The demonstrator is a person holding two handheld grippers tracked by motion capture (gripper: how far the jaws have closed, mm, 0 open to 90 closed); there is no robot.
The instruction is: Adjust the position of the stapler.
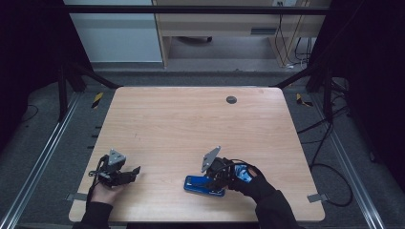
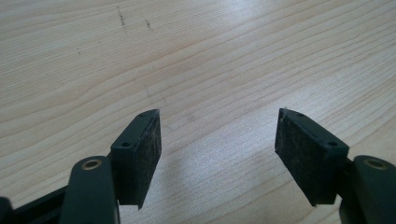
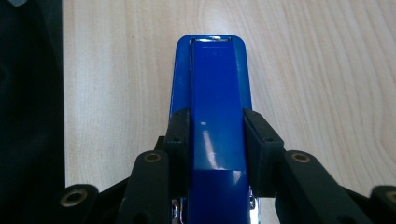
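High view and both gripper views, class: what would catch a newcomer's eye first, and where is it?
The blue stapler stands out against the pale wooden table, lying near the front edge right of centre, with the right gripper closed on its sides. In the right gripper view it runs straight away from the camera between the black pads. The left gripper sits at the front left with its jaws wide apart over bare wood.
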